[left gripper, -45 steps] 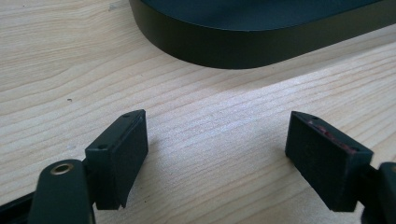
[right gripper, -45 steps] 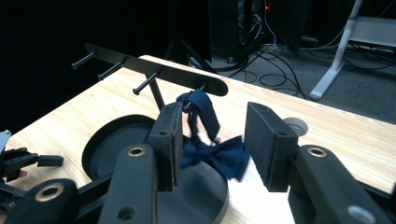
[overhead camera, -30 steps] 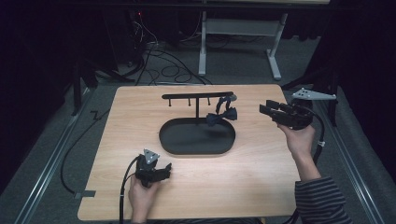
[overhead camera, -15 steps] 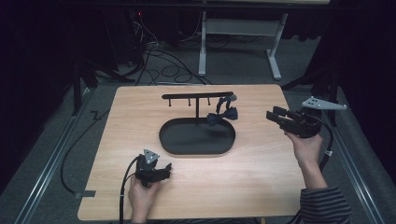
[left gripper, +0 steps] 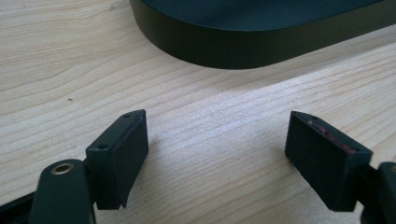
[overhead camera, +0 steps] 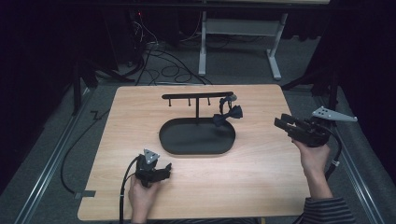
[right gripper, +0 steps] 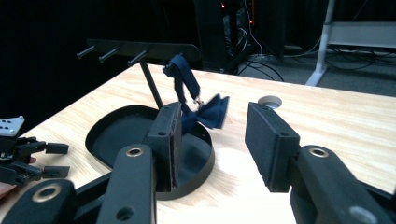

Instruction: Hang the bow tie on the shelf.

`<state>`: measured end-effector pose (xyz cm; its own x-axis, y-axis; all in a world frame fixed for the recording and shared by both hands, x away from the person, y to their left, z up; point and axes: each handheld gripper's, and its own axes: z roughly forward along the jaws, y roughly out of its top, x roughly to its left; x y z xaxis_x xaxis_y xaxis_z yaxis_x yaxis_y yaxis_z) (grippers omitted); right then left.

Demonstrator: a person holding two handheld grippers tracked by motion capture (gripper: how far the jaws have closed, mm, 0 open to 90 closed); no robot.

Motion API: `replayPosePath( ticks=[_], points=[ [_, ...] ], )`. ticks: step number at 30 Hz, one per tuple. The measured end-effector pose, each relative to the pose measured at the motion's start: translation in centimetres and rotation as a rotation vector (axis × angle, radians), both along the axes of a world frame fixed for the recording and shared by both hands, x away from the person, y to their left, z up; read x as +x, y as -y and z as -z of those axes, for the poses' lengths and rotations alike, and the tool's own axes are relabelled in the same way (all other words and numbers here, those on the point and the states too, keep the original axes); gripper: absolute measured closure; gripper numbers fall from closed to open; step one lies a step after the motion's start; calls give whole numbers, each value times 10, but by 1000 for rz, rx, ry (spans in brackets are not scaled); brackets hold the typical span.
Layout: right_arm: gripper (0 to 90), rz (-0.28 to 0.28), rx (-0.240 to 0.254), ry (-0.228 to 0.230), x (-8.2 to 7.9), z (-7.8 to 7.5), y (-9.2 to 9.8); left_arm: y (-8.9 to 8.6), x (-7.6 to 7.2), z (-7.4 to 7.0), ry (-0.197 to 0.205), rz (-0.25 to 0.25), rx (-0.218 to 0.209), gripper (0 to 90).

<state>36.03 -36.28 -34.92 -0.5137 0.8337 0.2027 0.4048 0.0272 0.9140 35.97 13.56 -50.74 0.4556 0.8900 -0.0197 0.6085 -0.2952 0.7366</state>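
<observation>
The bow tie (overhead camera: 228, 115), dark blue, hangs by its strap from the right end of the rack (overhead camera: 197, 95), dangling over the right part of the black oval tray (overhead camera: 196, 148) at the middle of the wooden table (overhead camera: 261, 177). From the high view, the right gripper (overhead camera: 280, 124) is held above the table's right edge, well to the right of the bow tie, jaws pointing left toward it and spread with nothing between them. The left gripper (overhead camera: 167, 167) sits low near the front edge, in front of the tray's left part, jaws apart and empty.

Over to the left gripper view: the left gripper (left gripper: 217, 156) hovers close above bare wood, both pads spread wide, the tray's (left gripper: 243, 46) dark wall just ahead.

Now the right gripper view: the right gripper (right gripper: 212, 144) has its jaws parted and empty, aimed across the table. The bow tie (right gripper: 205, 112) hangs beyond them, apart from both pads, its strap looped over the rack's (right gripper: 140, 49) end above the tray (right gripper: 196, 172). The left gripper (right gripper: 58, 158) shows at the far left.
</observation>
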Motion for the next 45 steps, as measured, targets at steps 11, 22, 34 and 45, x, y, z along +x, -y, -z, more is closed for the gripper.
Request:
replayPosePath(
  ticks=[11, 22, 34, 45],
  points=[
    [578, 1, 13, -19, -5, 24, 0, 0, 0, 0, 0, 0, 1, 217],
    [579, -6, 10, -21, -10, 34, -5, 0, 0, 0, 0, 0, 1, 217],
    [578, -21, 31, -47, -10, 54, -8, 0, 0, 0, 0, 0, 2, 217],
    [578, -39, 32, -85, -8, 72, -16, 0, 0, 0, 0, 0, 2, 217]
  ],
)
